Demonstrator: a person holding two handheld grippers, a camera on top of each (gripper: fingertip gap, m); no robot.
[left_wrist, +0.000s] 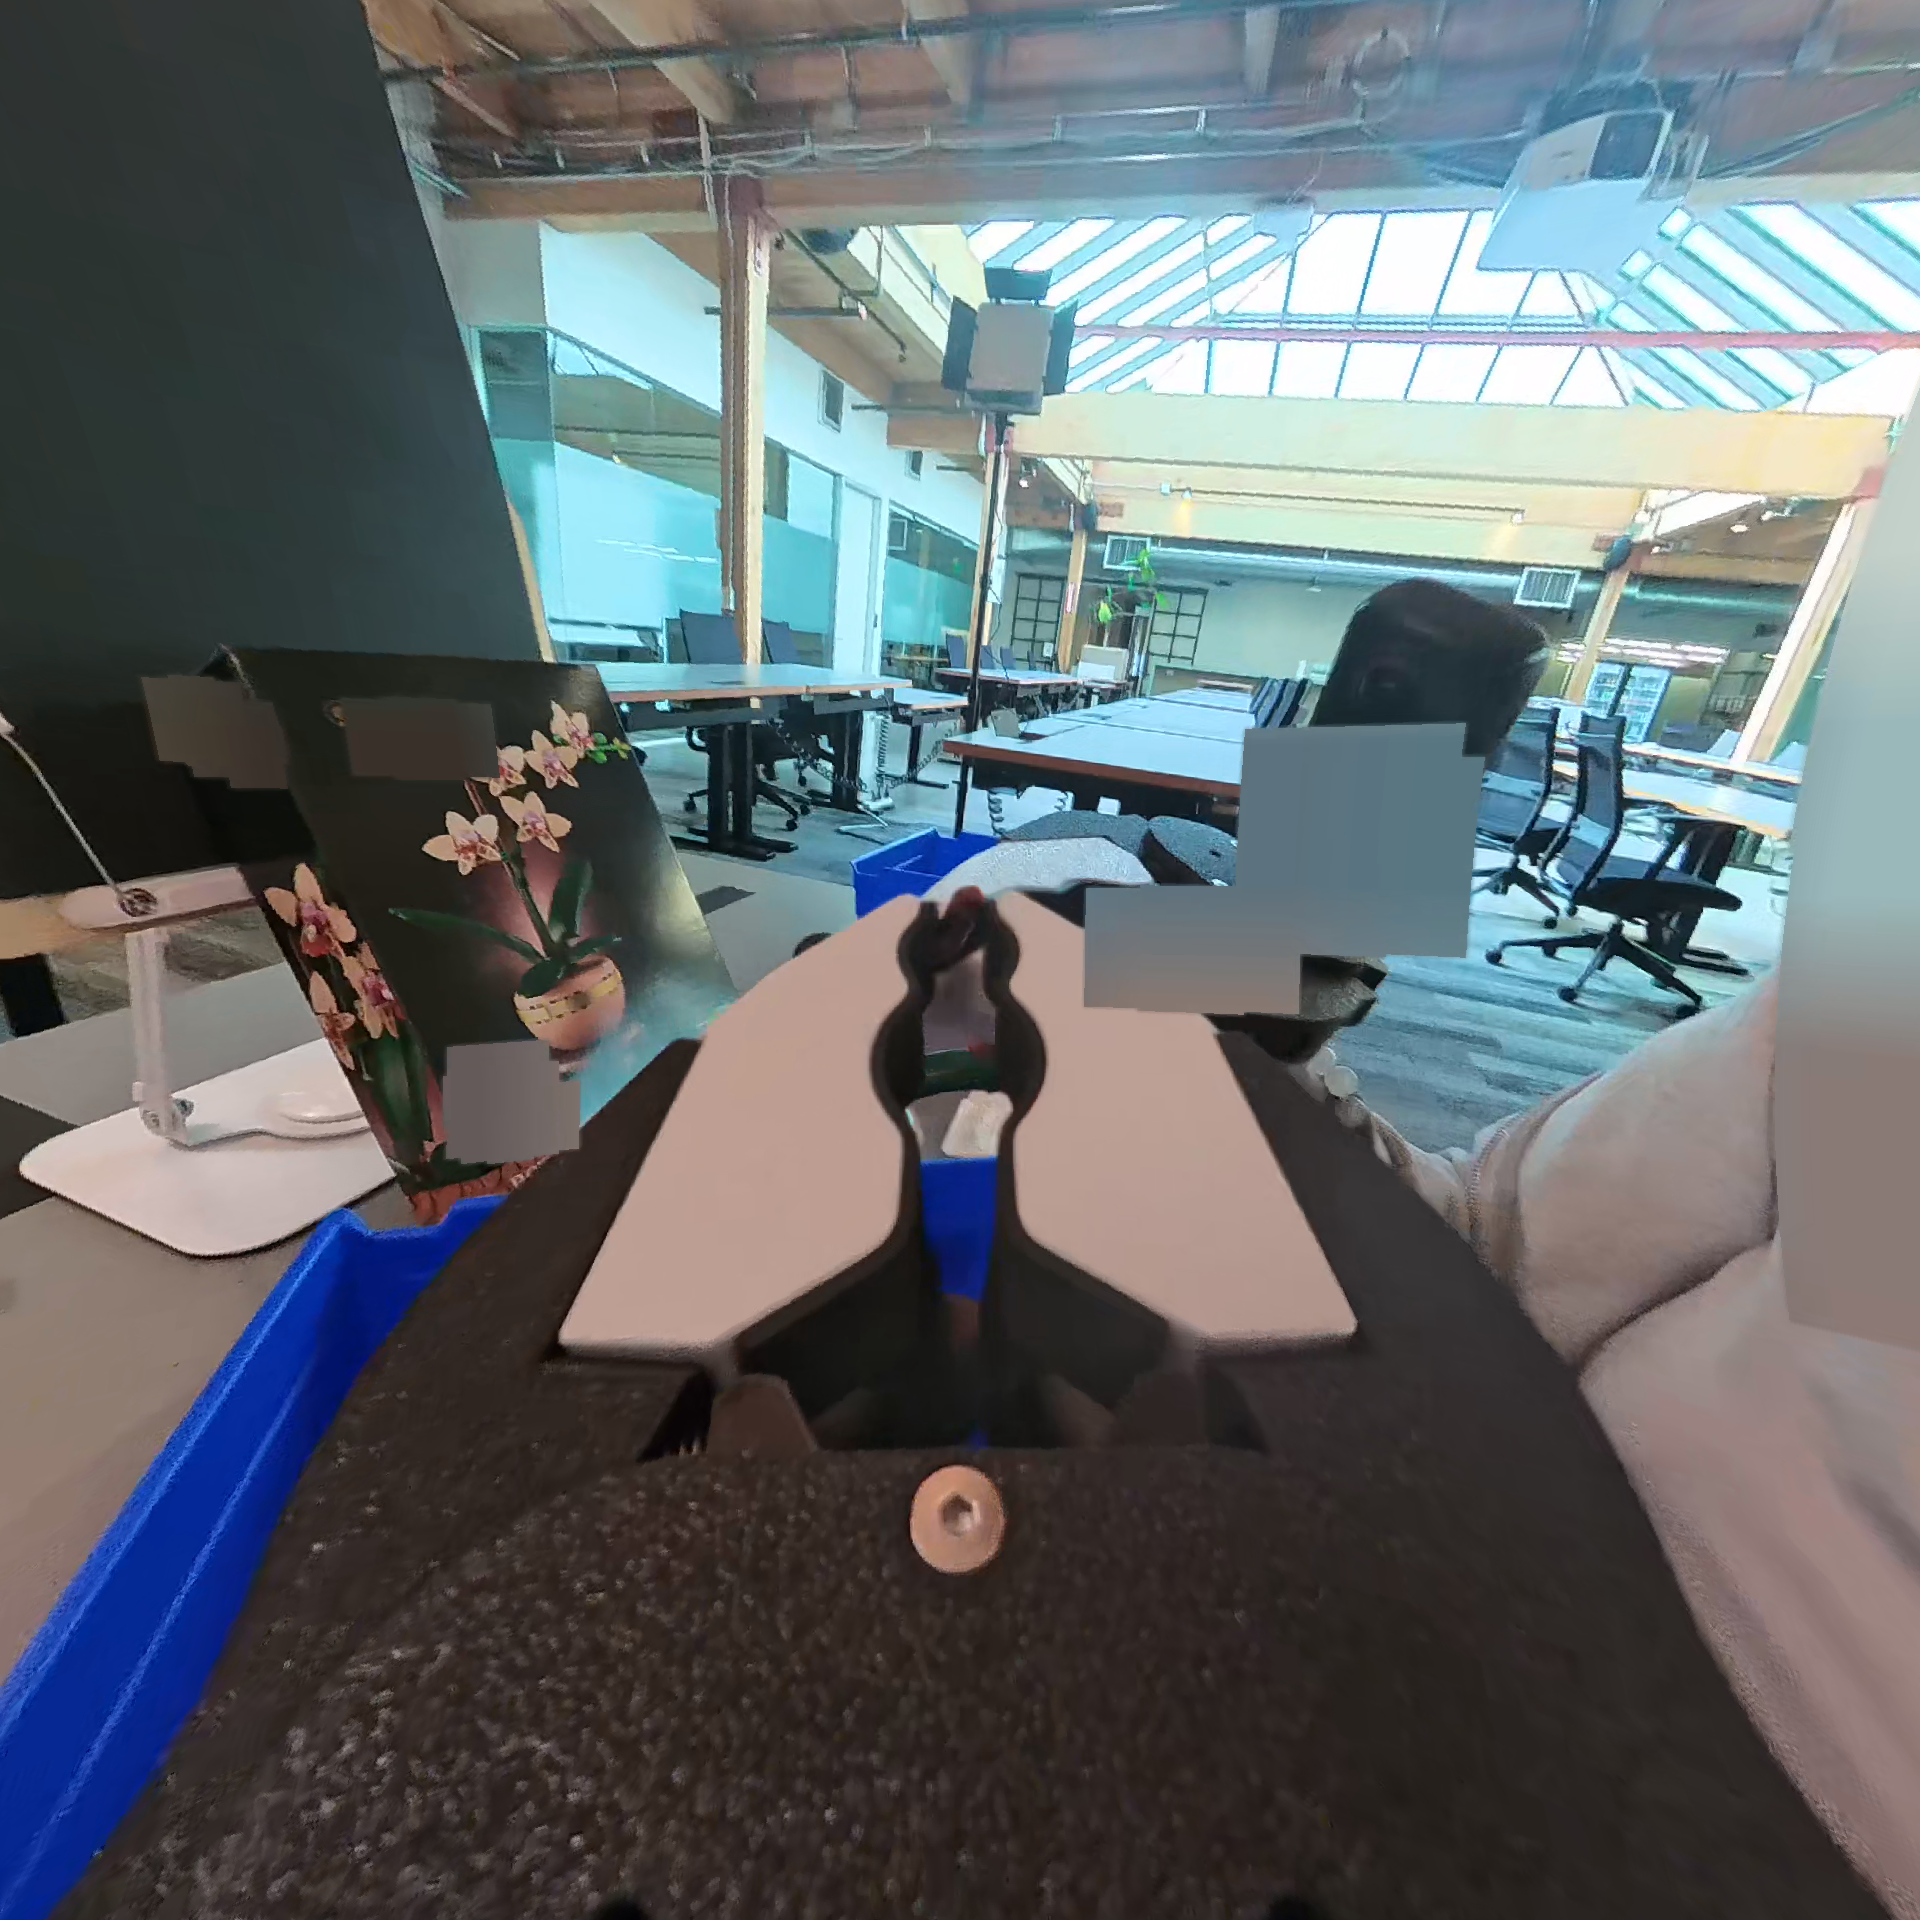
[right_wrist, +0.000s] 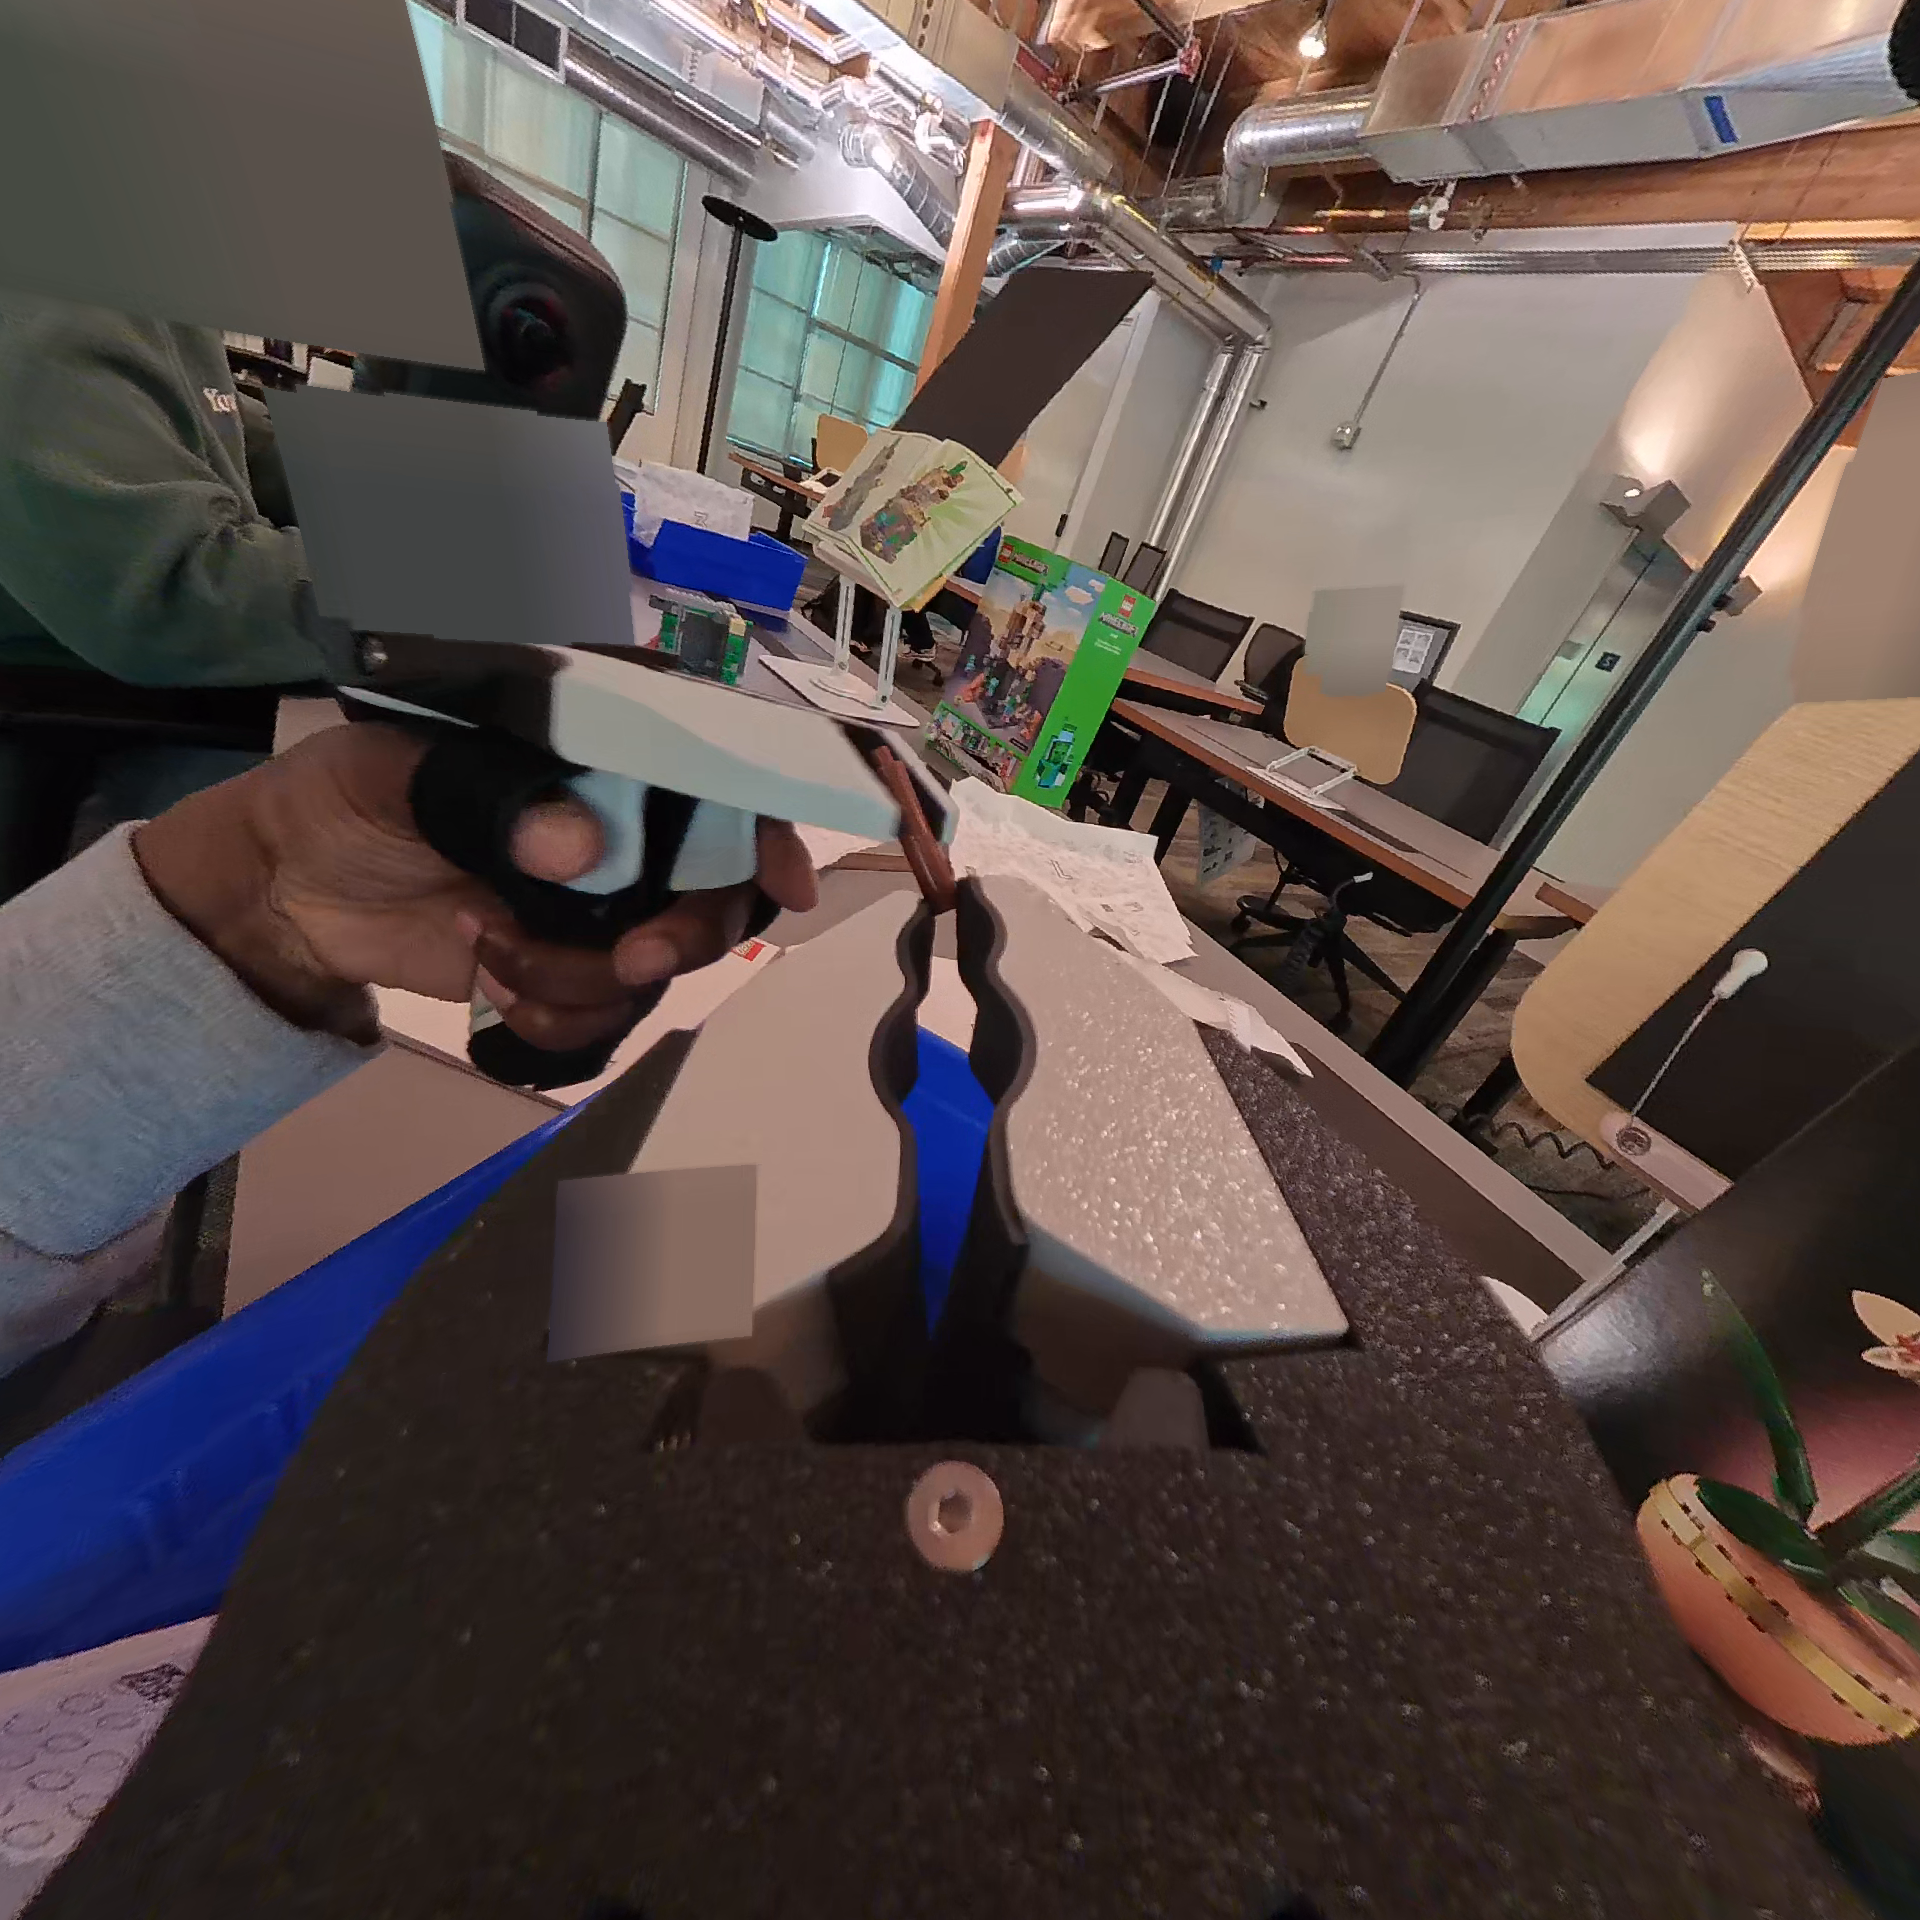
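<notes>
Open-plan office desks stretch far behind a grey table with a blue bin (left_wrist: 156, 1538) near. Both grippers meet above it: the left gripper (left_wrist: 958, 920) pinches a small reddish piece, and the right gripper (right_wrist: 943, 896) nips a brown rod (right_wrist: 920, 831), also clamped by the left. An orchid box (left_wrist: 468, 894) stands left.

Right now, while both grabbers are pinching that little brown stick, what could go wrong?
1. The brown stick is thin, and the left gripper and right gripper hold it only at the very tips of their fingers. It might slip out, or bend if they pull apart.
2. If it drops, it could miss the blue bin underneath and land among the loose papers beyond.
</notes>
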